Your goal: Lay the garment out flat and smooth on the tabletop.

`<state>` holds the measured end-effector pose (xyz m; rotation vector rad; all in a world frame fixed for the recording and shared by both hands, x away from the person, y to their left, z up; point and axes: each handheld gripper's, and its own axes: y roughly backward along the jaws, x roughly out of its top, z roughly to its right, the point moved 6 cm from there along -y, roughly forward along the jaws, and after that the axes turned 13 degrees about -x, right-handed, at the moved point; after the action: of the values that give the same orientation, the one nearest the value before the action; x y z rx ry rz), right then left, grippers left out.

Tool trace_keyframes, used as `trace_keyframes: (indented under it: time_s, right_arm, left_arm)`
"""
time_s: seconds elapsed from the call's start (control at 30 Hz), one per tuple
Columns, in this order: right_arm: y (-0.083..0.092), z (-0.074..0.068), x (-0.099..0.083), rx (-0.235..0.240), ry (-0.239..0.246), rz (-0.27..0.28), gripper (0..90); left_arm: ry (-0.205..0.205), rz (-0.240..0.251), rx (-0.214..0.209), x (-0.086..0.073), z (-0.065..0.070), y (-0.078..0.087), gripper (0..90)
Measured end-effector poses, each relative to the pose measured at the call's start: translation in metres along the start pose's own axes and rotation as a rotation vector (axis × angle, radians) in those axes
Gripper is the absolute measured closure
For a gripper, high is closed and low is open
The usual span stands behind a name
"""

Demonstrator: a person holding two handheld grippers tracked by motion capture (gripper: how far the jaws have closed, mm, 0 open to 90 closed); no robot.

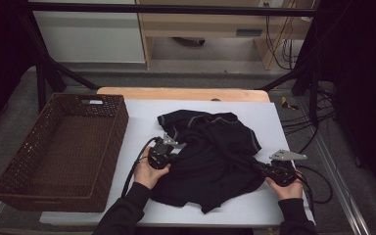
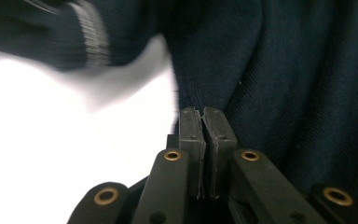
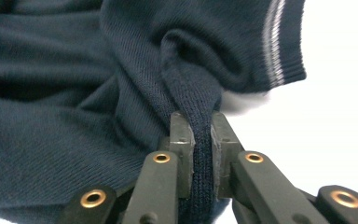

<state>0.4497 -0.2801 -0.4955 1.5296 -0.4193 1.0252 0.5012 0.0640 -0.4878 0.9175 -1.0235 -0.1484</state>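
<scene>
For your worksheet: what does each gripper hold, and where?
Right gripper pinches a fold of the dark shirt. Left gripper is shut at its edge; a hold cannot be told.

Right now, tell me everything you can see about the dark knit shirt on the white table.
The dark navy knit shirt lies crumpled in a heap on the white table top, right of the brown wicker basket. Its fabric looks ribbed, with pale grey stripes edging a cuff. The right gripper pinches a thick fold at its right edge; the left gripper, jaws shut, meets its left edge.
</scene>
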Motion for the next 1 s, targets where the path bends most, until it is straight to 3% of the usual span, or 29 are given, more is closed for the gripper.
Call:
trace_keyframes:
  time_s: [0.1,0.23,0.33,0.4,0.5,0.57,0.67,0.73,0.87,1.0]
  right_arm:
    - [0.007,0.008,0.010,-0.033,-0.016,0.040,83.3]
    - [0.003,0.017,0.021,-0.085,-0.028,0.063,83.5]
    - [-0.007,0.025,0.034,-0.141,-0.035,0.084,83.5]
    - [-0.014,0.029,0.042,-0.169,-0.047,0.095,83.2]
    - [-0.024,0.029,0.048,-0.176,-0.037,0.073,77.2]
    - [-0.024,0.025,0.050,-0.177,-0.029,0.082,65.6]
    - [-0.014,0.020,0.049,-0.158,-0.050,0.122,44.2]
    - [-0.006,0.015,0.046,-0.145,-0.062,0.129,36.2]
    - [0.010,0.000,0.035,-0.102,-0.039,0.133,25.9]
    - [0.017,-0.018,0.021,-0.026,-0.046,0.099,25.4]
  left_arm:
    - [0.028,0.061,0.036,0.005,-0.014,0.026,86.2]
    - [0.093,0.086,0.145,0.002,-0.041,0.050,86.3]
    - [0.152,0.097,0.180,-0.005,-0.053,0.053,86.2]
    - [0.165,0.092,0.189,-0.008,-0.055,0.051,86.1]
    - [0.168,0.113,0.166,-0.011,-0.052,0.046,82.1]
    - [0.150,0.129,0.171,-0.013,-0.047,0.048,68.3]
    - [0.126,0.168,0.133,-0.016,-0.037,0.055,48.0]
    - [0.124,0.188,0.111,-0.021,-0.028,0.059,35.6]
    - [0.130,0.183,0.085,-0.037,-0.013,0.058,24.5]
    - [0.138,0.152,0.053,-0.053,-0.003,0.045,23.7]
